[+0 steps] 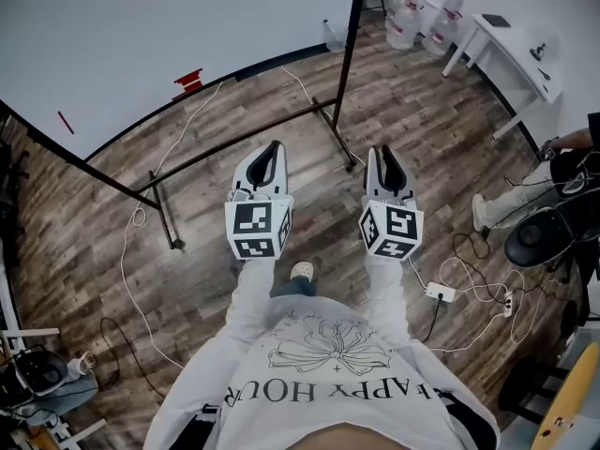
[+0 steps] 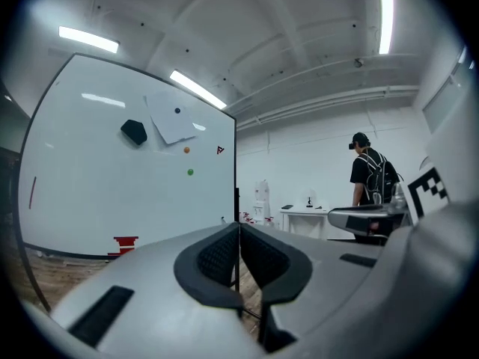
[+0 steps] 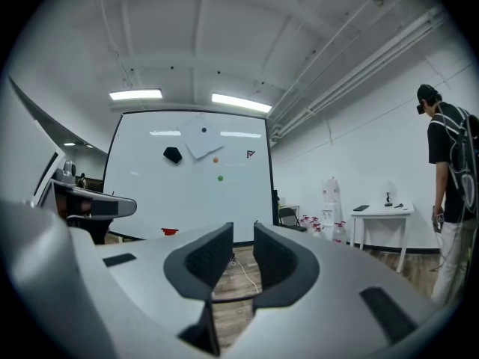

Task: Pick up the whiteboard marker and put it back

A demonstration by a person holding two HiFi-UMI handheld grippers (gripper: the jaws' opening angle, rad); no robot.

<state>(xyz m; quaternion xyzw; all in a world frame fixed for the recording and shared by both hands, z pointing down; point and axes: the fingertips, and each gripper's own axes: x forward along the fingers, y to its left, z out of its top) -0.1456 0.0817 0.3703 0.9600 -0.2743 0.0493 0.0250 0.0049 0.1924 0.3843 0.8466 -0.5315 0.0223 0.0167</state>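
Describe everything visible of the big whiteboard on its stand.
The large glossy white whiteboard stands upright in a thin black metal frame on the wood-plank floor. Its face carries a black block, a tilted white paper sheet under a dark dot, an orange dot, a green dot, a small red mark, a red piece near the bottom edge and a thin red stick at the left side.

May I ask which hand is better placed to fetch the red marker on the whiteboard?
Probably the left: the marker sits at the whiteboard's left end, on the left tongs' side, though they are shut and must open first. The right tongs stand parted and empty, but farther off.
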